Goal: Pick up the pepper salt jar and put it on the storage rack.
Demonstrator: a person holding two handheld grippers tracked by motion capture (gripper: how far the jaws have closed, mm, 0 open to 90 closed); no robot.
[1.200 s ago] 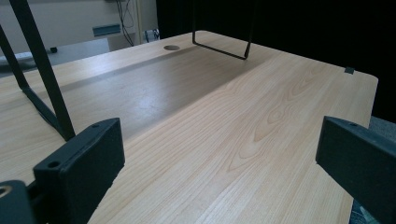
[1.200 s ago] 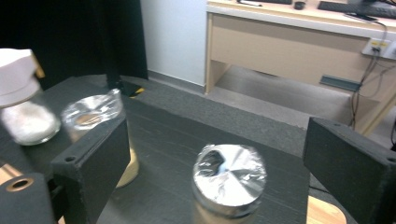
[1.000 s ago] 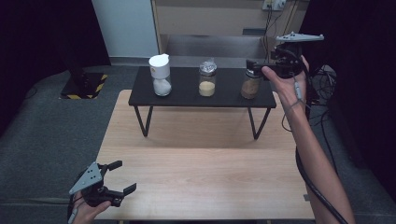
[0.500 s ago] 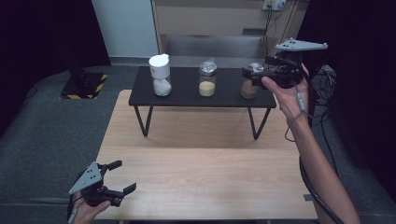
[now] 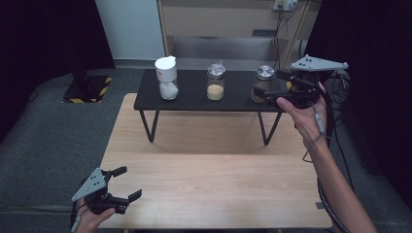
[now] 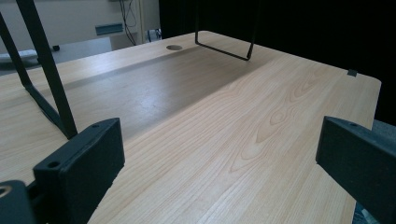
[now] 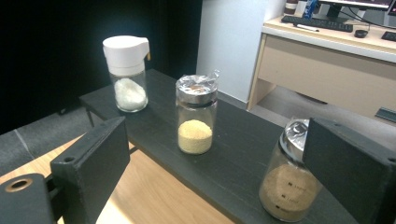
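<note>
Right gripper [image 5: 270,97] wide, closing on brown jar [image 7: 290,173] at shelf's [image 5: 194,101] right end; not yet gripped, lift pending.

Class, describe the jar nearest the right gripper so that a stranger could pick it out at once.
Find the low black shelf at the wooden table's far edge. Three jars stand along it; take the end one beside the right gripper. This brown-powder jar has a silver cap, unlike the yellow-grain jar and white-capped jar.

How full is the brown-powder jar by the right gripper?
Roughly half full. In the right gripper view, brown powder fills the lower part of the jar; clear glass runs above it to the metal lid.
</note>
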